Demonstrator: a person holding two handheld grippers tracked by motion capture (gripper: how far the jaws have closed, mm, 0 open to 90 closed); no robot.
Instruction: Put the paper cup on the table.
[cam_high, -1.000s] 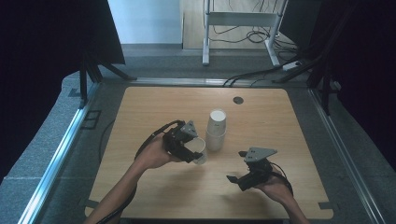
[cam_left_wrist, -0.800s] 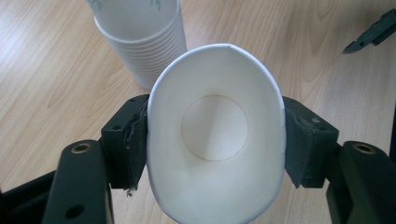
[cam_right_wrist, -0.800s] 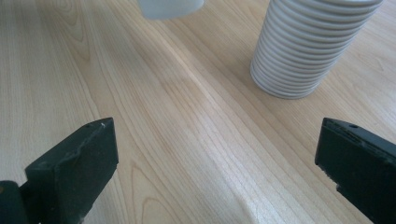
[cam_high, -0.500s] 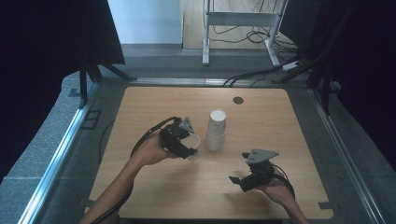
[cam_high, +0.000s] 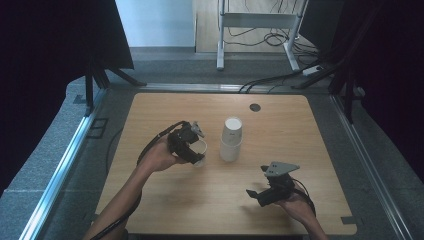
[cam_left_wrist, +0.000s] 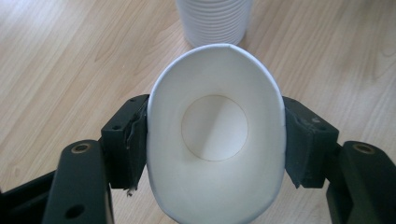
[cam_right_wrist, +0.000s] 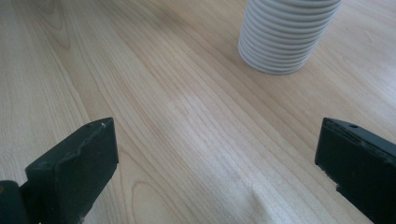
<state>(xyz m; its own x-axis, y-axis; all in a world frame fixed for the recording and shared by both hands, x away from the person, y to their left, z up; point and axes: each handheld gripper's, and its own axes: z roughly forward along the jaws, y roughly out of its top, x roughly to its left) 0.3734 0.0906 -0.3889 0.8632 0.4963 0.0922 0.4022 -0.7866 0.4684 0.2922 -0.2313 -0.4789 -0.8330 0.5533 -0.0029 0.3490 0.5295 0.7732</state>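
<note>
A stack of white paper cups (cam_high: 231, 139) stands upside down near the middle of the wooden table (cam_high: 150, 115). My left gripper (cam_high: 198, 151) is shut on a single white paper cup (cam_high: 199, 150), just left of the stack. In the left gripper view the paper cup (cam_left_wrist: 215, 140) is squeezed oval between the jaws, its mouth facing the camera, with the stack (cam_left_wrist: 214, 21) behind it. My right gripper (cam_high: 256, 195) is open near the front right of the table, nothing between its jaws. The stack (cam_right_wrist: 287, 35) stands ahead of it in the right gripper view.
A small dark round disc (cam_high: 255, 107) lies near the table's far edge. A metal frame (cam_high: 260, 30) and cables stand on the floor beyond the table. Dark curtains hang at both sides.
My left gripper has lifted the single cup and drawn it slightly left and away from the stack. The right gripper has shifted a little toward the front right.
</note>
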